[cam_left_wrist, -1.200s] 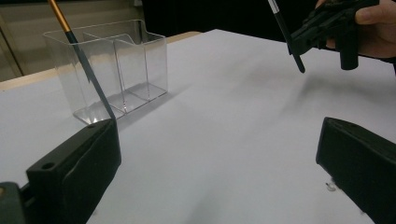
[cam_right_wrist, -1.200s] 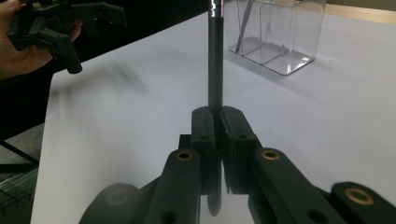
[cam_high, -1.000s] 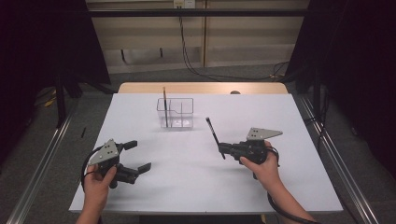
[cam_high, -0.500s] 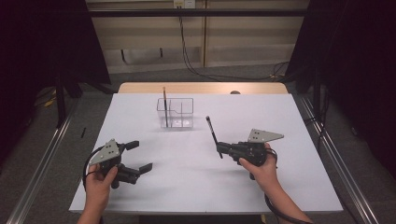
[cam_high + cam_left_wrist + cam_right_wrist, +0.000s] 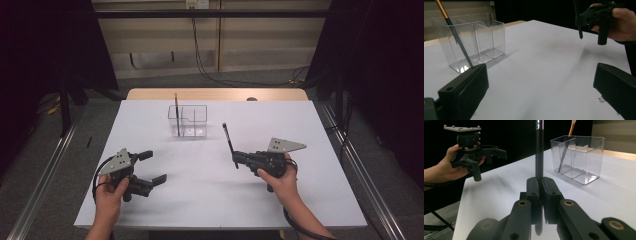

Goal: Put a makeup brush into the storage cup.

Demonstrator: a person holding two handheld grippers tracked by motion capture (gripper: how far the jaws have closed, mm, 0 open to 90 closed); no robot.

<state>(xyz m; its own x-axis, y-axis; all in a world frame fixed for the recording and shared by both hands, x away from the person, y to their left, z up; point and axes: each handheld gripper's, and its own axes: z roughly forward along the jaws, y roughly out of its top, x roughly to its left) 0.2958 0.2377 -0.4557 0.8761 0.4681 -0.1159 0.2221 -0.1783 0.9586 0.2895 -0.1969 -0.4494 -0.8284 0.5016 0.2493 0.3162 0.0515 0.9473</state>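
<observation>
Right gripper (image 5: 235,159) clamps a black pen (image 5: 229,142) upright, near-right of the clear organizer (image 5: 189,121), likely ready to drop in beside the orange-tipped pencil (image 5: 176,114) standing in its left compartment. Left gripper (image 5: 152,166), near-left of organizer, jaws wide, empty, idle.

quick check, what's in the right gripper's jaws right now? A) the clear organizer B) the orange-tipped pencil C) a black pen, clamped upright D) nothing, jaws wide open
C: the right gripper has its jaws shut on the black pen, which stands up from them; the orange-tipped pencil is in the clear organizer.
</observation>
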